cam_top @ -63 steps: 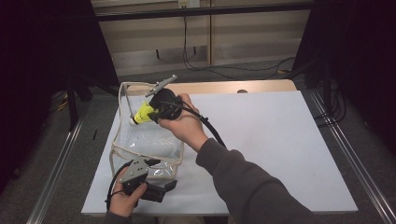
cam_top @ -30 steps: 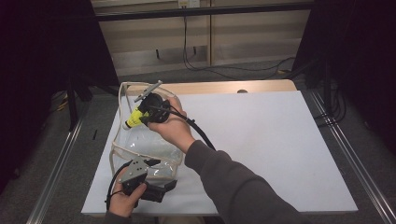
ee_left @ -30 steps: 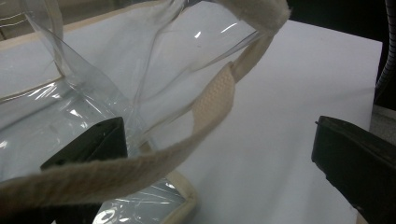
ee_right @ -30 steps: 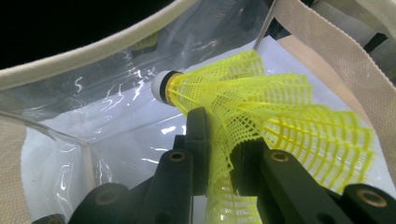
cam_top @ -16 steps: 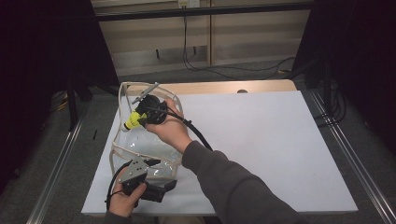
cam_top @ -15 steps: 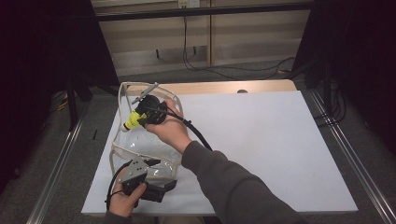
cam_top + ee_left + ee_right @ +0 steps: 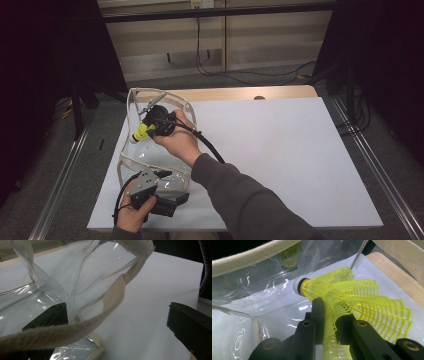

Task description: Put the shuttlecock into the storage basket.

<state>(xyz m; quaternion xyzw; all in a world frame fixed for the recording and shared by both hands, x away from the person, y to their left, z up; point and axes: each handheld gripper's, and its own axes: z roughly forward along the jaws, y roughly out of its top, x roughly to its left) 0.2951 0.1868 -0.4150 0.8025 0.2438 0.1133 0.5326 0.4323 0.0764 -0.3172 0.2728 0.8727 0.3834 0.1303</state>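
A clear plastic tote bag [image 7: 120,165] with cream fabric trim stands open at the left of the white table top. My right gripper [image 7: 150,127] is inside the bag's far end, shut on the skirt of a yellow shuttlecock [image 7: 141,132]. In the right gripper view the shuttlecock [image 7: 352,295] points its white cork at the bag's clear wall [image 7: 262,290], with the gripper [image 7: 329,312] pinching the mesh. My left gripper [image 7: 165,175] is at the bag's near end. It [image 7: 117,308] is open wide, with the bag's cream handle [image 7: 112,297] lying across the left jaw.
A white sheet [image 7: 280,150] covers the table, with a wooden strip [image 7: 240,93] along the far edge. Metal rails [image 7: 372,165] run down both sides. Cables [image 7: 210,65] lie on the floor behind the table.
My right gripper has carried the shuttlecock leftward and farther away, deeper into the bag's far end. The left gripper has stayed put.
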